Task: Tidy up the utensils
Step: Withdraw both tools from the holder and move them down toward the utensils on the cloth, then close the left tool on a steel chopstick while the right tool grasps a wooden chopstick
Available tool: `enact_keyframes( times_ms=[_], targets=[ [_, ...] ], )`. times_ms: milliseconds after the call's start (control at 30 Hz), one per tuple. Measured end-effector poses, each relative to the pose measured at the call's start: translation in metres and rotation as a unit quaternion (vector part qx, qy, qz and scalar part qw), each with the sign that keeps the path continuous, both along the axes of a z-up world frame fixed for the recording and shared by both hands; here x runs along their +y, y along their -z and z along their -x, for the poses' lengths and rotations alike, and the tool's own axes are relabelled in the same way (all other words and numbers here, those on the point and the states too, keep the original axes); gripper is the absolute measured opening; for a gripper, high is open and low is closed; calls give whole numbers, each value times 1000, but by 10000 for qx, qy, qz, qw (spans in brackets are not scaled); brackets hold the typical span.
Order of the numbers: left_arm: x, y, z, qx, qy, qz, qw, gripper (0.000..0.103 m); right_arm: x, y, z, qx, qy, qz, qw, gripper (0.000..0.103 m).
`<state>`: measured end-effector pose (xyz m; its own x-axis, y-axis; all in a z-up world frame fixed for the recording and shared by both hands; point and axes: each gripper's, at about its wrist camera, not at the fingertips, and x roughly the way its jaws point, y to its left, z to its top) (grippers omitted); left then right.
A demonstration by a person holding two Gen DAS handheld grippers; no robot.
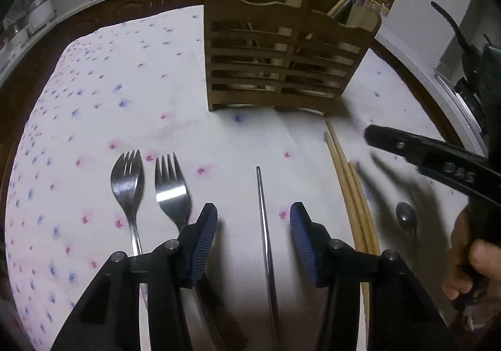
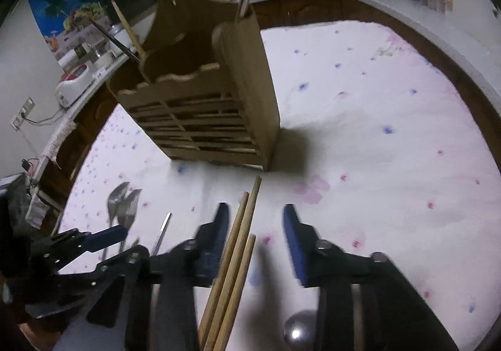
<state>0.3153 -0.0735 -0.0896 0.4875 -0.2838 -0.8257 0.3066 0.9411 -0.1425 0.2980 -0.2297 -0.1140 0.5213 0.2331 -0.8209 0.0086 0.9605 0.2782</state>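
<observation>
Nearest of all is the left gripper [image 1: 253,219], its two blue pads spread wide with nothing caught in them; a thin metal stick [image 1: 264,226] lies flat on the flowered cloth [image 1: 94,85] right in the gap, so I think it is about to be picked up. At nine o'clock from the stick lie two forks [image 1: 170,191], side by side with tines pointing away, close together but not touching; at three o'clock lie the wooden chopsticks [image 1: 350,191] in a tight bunch, and just past them a small spoon [image 1: 406,216].

The right gripper [image 2: 255,222] hangs over those chopsticks with its pads also apart and gripping nothing; the sticks run under its left pad, a bit off the middle, so it may need to slide toward nine o'clock first.

Straight ahead at twelve o'clock stands the wooden holder [image 1: 281,63], upright, with slatted sides and a few sticks already leaning out of the top; that is likely where all of this goes. Everything on the cloth lies in neat rows, each kind by itself, which makes grabbing easy.

There is lots of bare cloth at three o'clock of the holder; the two grippers are near each other, so they could bump; the dark table edge [image 2: 469,94] is well apart from the work.
</observation>
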Motion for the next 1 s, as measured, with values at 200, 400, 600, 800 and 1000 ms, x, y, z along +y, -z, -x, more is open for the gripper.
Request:
enact_keyframes(
  times_ms=[200, 400, 600, 800, 1000],
  targets=[
    [-6, 10, -17, 206, -1, -18, 9998, 40, 4, 20, -21, 232, -50, -14, 9997, 24],
    [-13, 18, -31, 347, 6, -60, 9994, 33, 14, 30, -35, 309, -133, 208, 9992, 16],
    [-24, 19, -32, 295, 0, -334, 9990, 26, 16, 31, -37, 325, -179, 347, 9987, 12],
    [-40, 19, -26, 153, 46, -664, 9977, 14, 23, 32, -35, 266, -200, 550, 9979, 10],
    [-35, 17, -28, 349, -63, -397, 9986, 2, 16, 31, -33, 284, -68, 83, 9995, 6]
  ],
)
